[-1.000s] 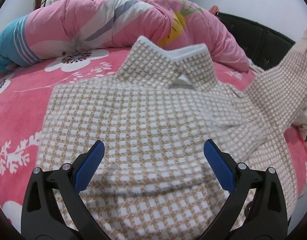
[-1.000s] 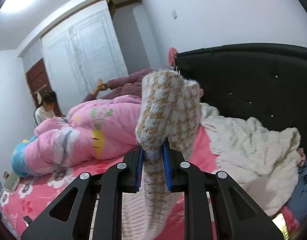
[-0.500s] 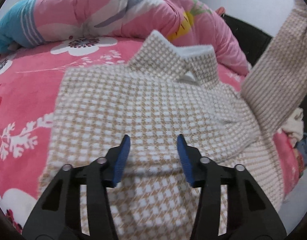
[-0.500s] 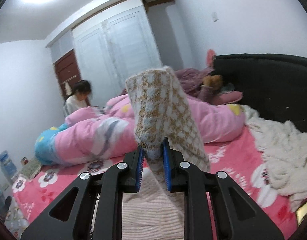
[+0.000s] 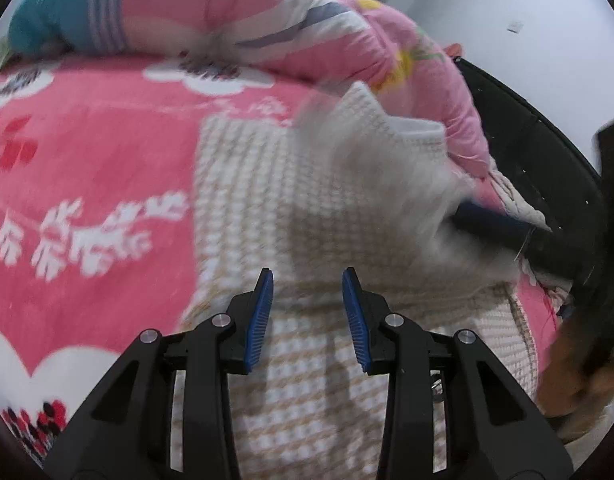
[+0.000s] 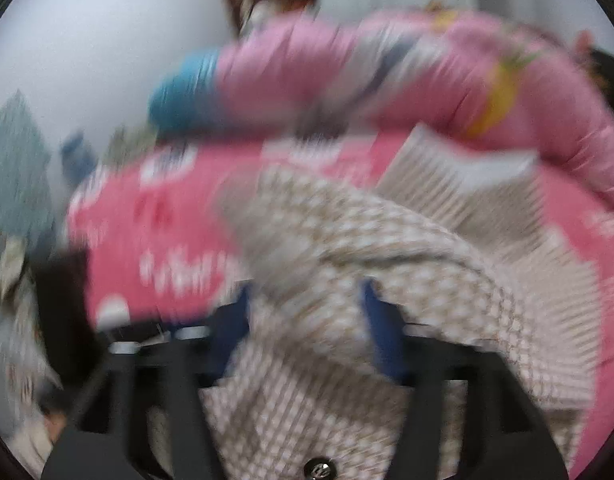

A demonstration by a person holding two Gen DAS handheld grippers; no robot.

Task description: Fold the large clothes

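A beige and white houndstooth sweater [image 5: 259,200] lies flat on the pink flowered bedsheet [image 5: 87,160], collar toward the duvet. My left gripper [image 5: 309,308] hovers over its lower body, jaws closing with a bare gap between them. A blurred sleeve [image 5: 387,192] sweeps across the chest, with a blue finger pad [image 5: 491,224] of the right gripper behind it. In the blurred right wrist view, my right gripper [image 6: 307,316] points down at the sweater [image 6: 447,272]. Its jaws are opening, and the sleeve [image 6: 307,368] lies loose between them.
A rolled pink duvet [image 5: 267,32] lines the far side of the bed. A black headboard [image 5: 527,140] stands at the right with a white blanket edge below it. A person [image 6: 283,4] sits beyond the duvet. Clutter lies past the bed's left edge [image 6: 11,264].
My right gripper has swung down from high above the bed onto the sweater, carrying the sleeve across, and its jaws have parted. My left gripper's jaws have narrowed and it has slid leftward.
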